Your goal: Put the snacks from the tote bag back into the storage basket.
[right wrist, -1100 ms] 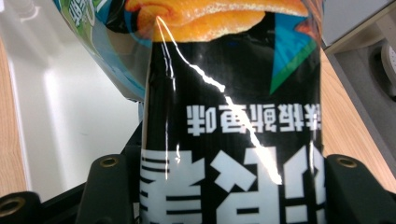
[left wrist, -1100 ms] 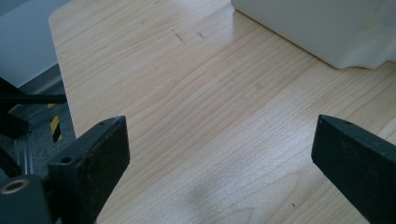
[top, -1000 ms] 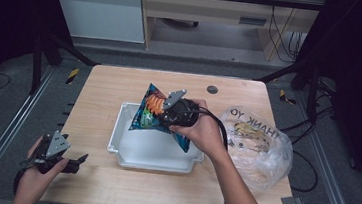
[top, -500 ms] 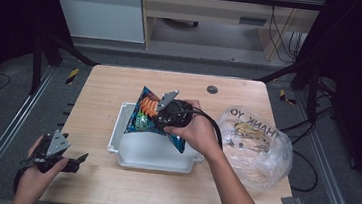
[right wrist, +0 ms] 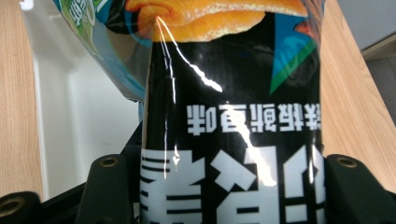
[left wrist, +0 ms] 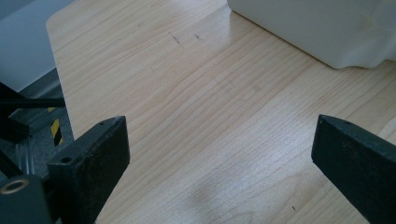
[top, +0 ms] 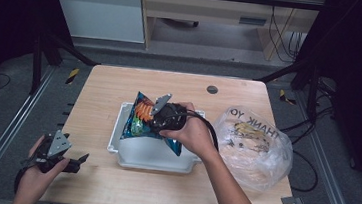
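In the right gripper view the two black jaws are clenched on a snack bag, its glossy black panel with white lettering wedged between them and an orange picture higher up; seen from the high view, the right gripper holds that bag tilted over the white bin, the bag's lower edge hanging inside the bin's rim and its blue top leaning toward the bin's far left corner; the right hand wraps the gripper body just above the bin's right side, a black cable looping off toward the bin's right.

The left gripper has its jaws spread wide with nothing between them but bare wooden table; it rests low, well to the left of the bin near the table's near edge, its jaws pointing toward the bin, whose white wall shows at the top of the left gripper view.

A crumpled clear plastic bag printed with dark letters lies just right of the bin.
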The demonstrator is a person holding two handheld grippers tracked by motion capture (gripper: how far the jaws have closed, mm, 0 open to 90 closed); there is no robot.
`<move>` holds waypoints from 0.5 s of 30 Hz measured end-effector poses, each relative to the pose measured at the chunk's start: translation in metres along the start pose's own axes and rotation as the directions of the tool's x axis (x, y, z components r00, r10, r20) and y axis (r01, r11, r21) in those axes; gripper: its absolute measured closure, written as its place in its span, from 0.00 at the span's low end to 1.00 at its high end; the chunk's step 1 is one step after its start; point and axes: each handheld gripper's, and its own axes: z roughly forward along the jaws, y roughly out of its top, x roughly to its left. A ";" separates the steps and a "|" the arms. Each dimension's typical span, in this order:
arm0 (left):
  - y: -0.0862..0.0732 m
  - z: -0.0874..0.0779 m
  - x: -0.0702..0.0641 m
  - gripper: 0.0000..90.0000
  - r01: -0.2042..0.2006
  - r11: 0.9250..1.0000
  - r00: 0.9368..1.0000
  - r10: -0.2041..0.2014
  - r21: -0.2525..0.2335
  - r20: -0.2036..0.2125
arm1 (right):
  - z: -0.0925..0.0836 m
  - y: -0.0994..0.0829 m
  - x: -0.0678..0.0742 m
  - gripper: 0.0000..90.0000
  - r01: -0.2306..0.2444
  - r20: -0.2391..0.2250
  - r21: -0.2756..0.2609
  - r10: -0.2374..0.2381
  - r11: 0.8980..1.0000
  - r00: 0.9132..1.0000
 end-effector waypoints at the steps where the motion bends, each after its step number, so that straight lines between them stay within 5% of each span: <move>1: 0.000 0.000 0.000 0.04 0.000 1.000 1.000 0.000 0.000 0.000 | 0.000 0.000 0.000 0.47 0.000 0.000 0.000 0.000 1.000 1.000; 15: 0.000 0.001 0.000 0.04 -0.012 1.000 1.000 0.012 0.007 -0.002 | 0.011 -0.001 0.005 0.47 0.023 -0.035 0.025 -0.022 0.999 0.999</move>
